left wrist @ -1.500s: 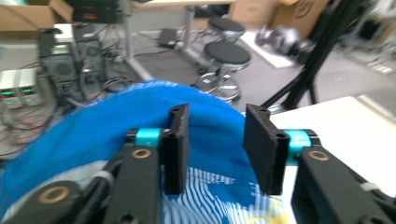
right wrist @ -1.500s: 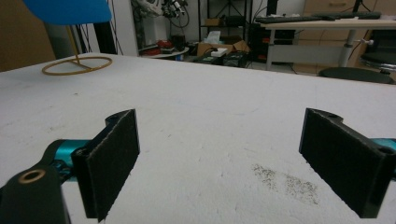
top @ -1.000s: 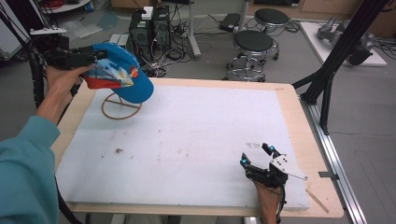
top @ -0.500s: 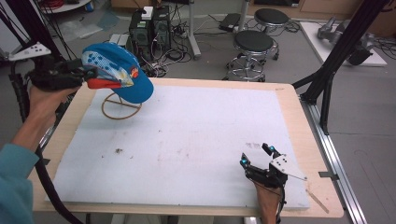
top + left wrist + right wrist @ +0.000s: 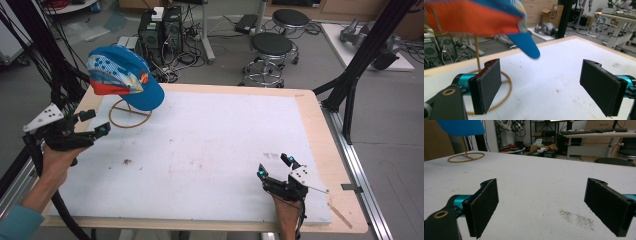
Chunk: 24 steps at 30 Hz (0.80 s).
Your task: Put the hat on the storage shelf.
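We work at a table (image 5: 320, 130) with a pale wooden edge, its top covered by a white mat (image 5: 210, 150) that carries faint smudges and a few dark specks. At the far left corner a cap (image 5: 124, 77), blue with an orange and white side panel, sits on a thin wire stand (image 5: 129, 114) whose round base ring lies flat on the mat. Our left gripper (image 5: 95, 122) hovers at the table's left edge, near the stand and below the cap, touching neither; its jaws are spread wide with nothing between them. In the left gripper view the cap's blue brim (image 5: 525, 45) hangs above and between the jaws, and the stand's ring (image 5: 506, 82) lies behind the left one. Our right gripper (image 5: 275, 166) rests low at the near right part of the mat, well apart from the cap, its jaws likewise wide apart and empty. Beyond the table we see a grey floor, two round stools (image 5: 271, 47), computer towers (image 5: 159, 30) with tangled cables, and a black frame post (image 5: 360, 70) at the right
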Motion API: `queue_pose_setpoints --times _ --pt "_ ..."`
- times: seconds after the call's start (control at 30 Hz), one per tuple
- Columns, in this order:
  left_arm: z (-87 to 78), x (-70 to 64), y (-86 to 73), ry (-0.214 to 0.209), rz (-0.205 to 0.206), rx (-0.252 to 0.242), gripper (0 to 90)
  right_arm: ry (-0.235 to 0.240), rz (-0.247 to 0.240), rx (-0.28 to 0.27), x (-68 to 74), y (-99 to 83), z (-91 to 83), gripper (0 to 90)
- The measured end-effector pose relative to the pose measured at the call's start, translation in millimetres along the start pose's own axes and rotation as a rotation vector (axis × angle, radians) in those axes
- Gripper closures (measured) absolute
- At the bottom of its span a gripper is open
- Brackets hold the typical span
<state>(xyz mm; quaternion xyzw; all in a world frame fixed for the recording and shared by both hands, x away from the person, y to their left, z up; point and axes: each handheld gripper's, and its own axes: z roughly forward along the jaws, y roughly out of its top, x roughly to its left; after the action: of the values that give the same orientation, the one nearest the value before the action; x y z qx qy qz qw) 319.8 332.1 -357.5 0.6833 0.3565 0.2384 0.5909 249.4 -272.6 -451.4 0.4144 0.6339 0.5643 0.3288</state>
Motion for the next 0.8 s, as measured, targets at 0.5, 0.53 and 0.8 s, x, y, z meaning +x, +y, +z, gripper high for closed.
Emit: queue_pose_setpoints --times 0.5,0.53,0.8 --pt "-9.2 -32.7 -81.8 -0.002 0.045 -0.027 18.0 -0.002 0.003 -0.010 0.2 -0.5 -0.9 11.2" --pt "-8.8 -34.5 -84.4 -0.005 0.051 -0.019 18.0 -0.003 0.003 -0.010 0.3 -0.5 -1.0 11.1" --pt "-5.7 -41.5 -98.5 -0.016 0.080 0.016 17.9 -0.005 0.003 -0.014 0.1 -0.5 -1.0 11.2"
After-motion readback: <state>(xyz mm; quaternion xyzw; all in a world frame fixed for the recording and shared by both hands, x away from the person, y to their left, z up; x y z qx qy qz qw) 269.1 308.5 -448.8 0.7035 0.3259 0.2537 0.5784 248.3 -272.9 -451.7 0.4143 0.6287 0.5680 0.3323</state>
